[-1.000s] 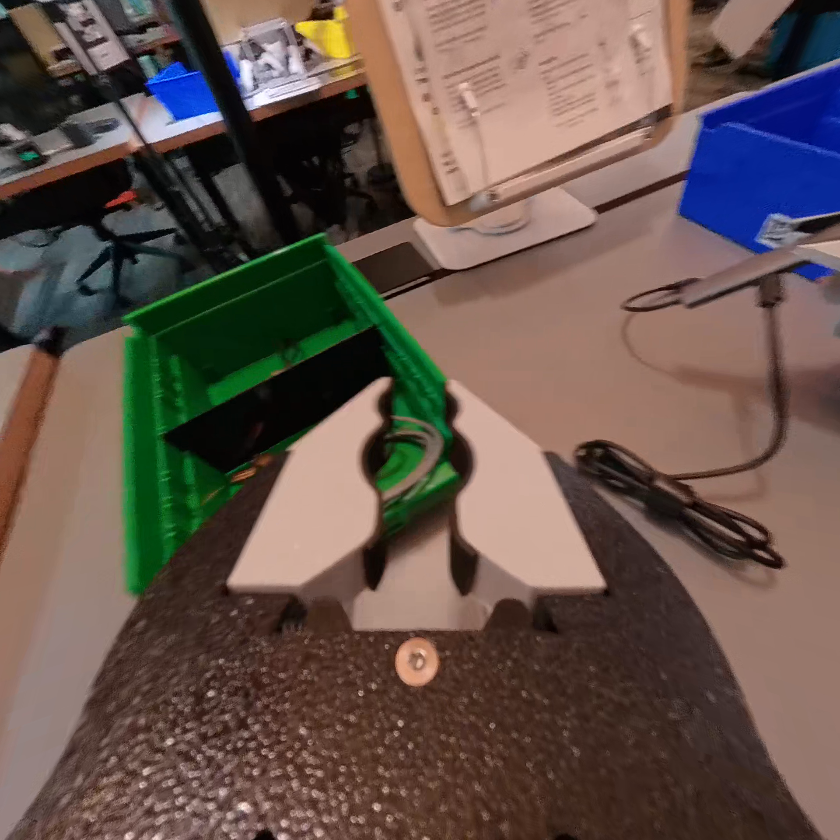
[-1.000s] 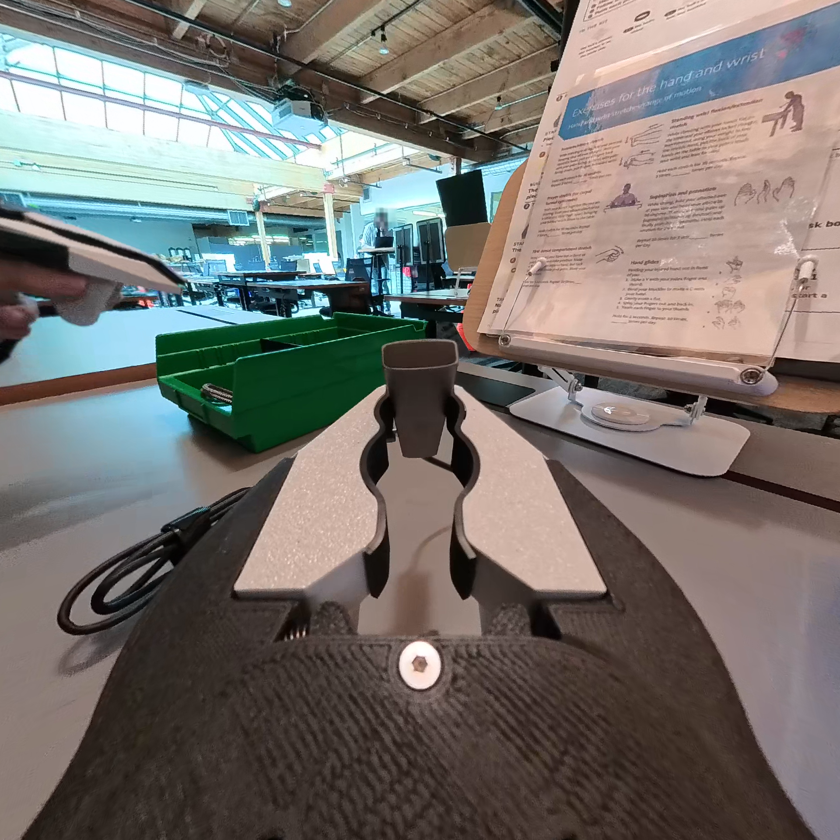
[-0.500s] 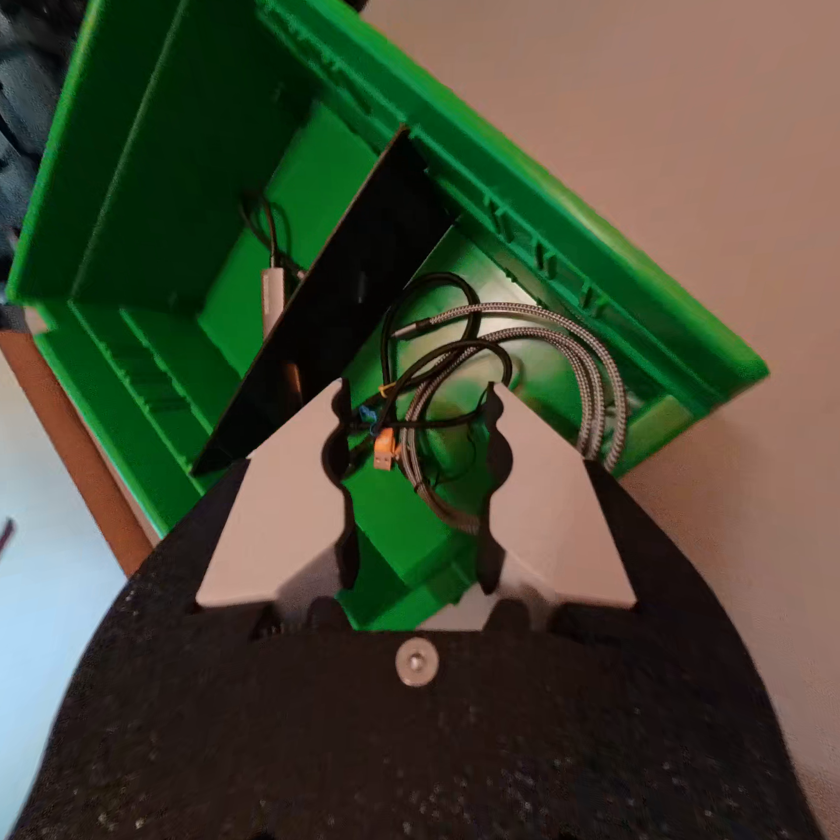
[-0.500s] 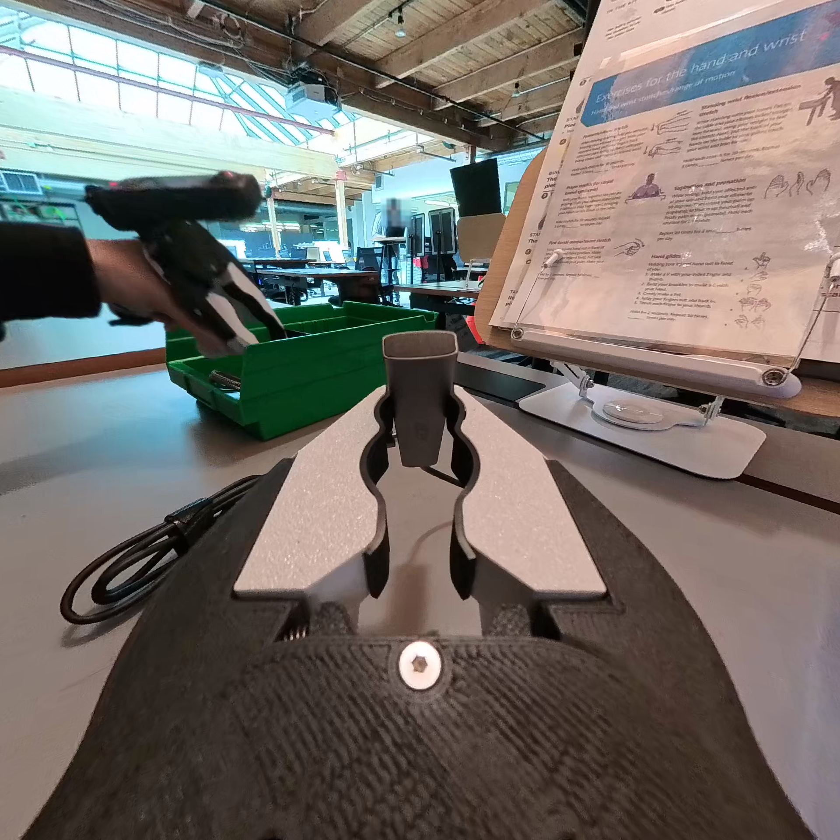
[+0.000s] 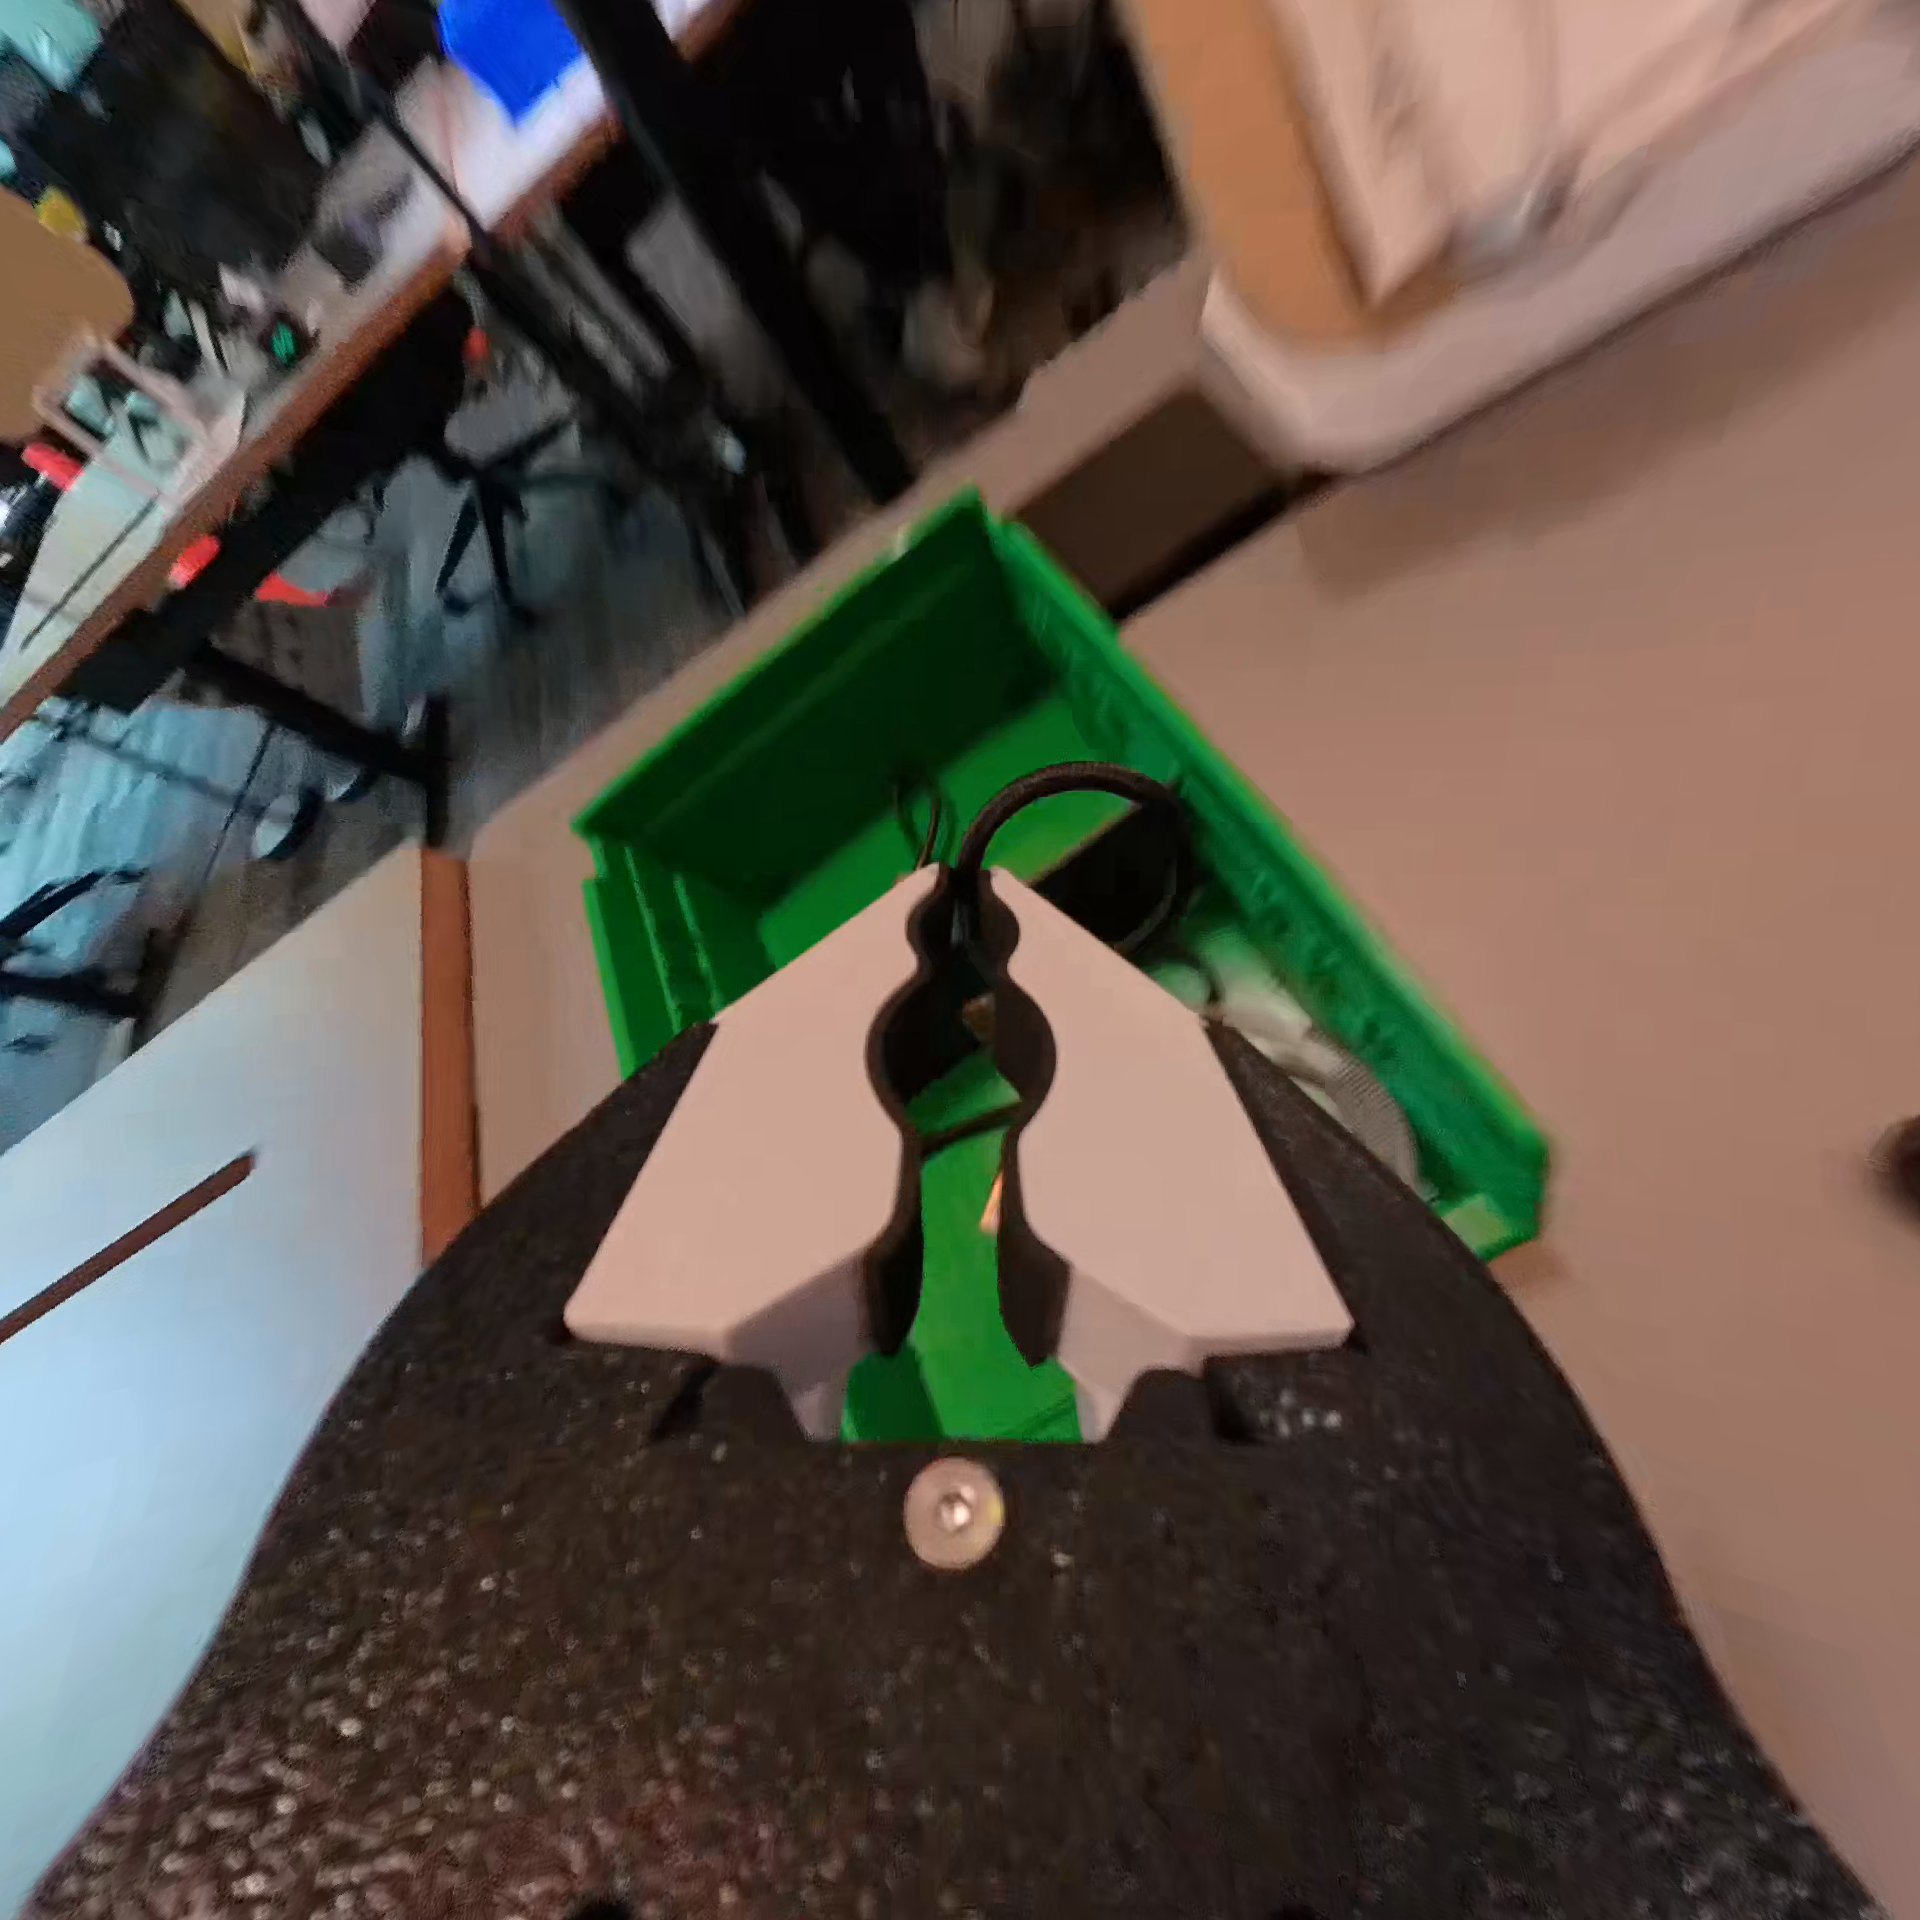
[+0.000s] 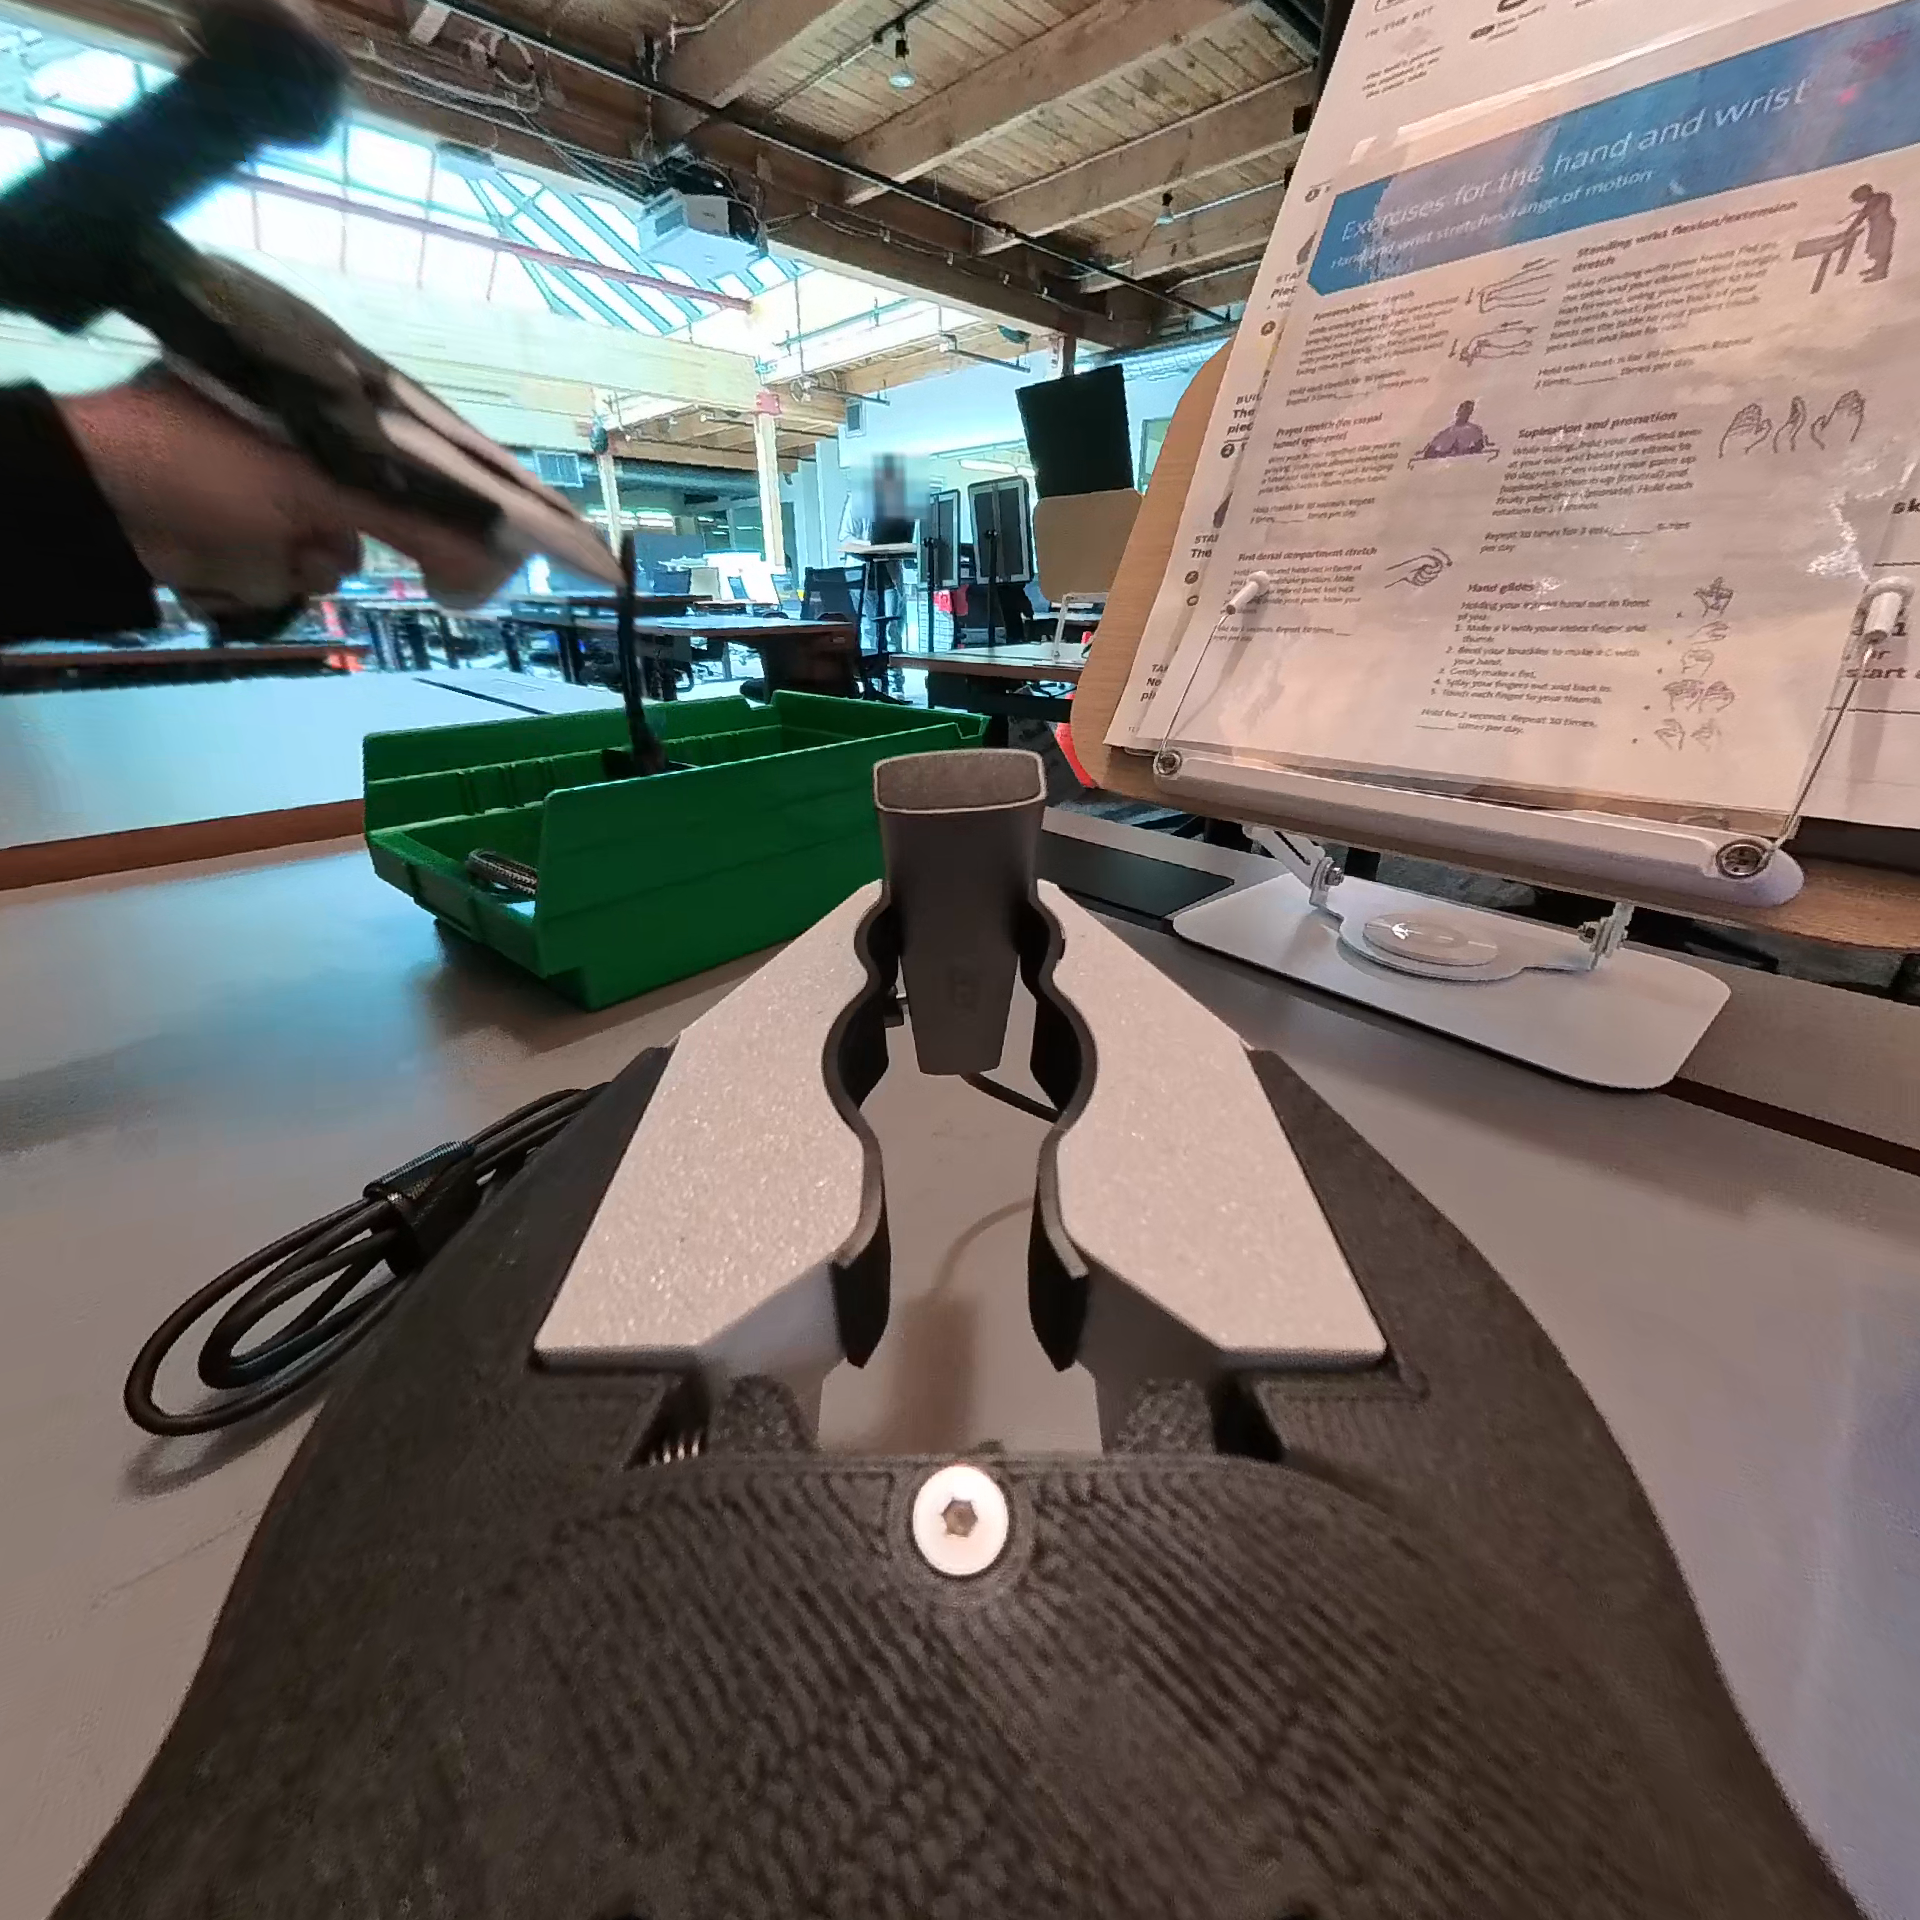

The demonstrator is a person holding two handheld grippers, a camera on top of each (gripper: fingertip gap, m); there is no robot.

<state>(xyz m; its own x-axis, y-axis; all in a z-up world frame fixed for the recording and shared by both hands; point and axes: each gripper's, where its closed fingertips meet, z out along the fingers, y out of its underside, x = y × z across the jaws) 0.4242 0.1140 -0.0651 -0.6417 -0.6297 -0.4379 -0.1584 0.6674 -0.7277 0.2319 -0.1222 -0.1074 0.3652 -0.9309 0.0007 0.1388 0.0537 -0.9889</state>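
My left gripper (image 5: 961, 883) is shut on a thin black cable (image 5: 1070, 779), which loops up past the fingertips above the green bin (image 5: 1382, 1029). In the right wrist view the left gripper (image 6: 582, 545) is held in a hand above the green bin (image 6: 675, 883), and the black cable (image 6: 632, 665) hangs from it down into the bin. A grey braided cable (image 5: 1361, 1101) lies in the bin's near compartment. My right gripper (image 6: 956, 920) is shut on a grey rectangular adapter (image 6: 958, 831), low over the table. The adapter's black cord (image 6: 312, 1278) lies coiled on the table to the left.
A document stand (image 6: 1558, 436) with printed sheets sits on a white base (image 6: 1507, 997) at the right, behind my right gripper. The grey table (image 6: 208, 1039) has a wooden edge (image 5: 447, 1039) left of the bin. Other desks and chairs stand beyond. The grippers' ends are close to 30 centimeters from one another.
My left gripper dipped into the green bin with its jaws apart, shut on the black cable and has risen with it. My right gripper and the adapter have stayed put.
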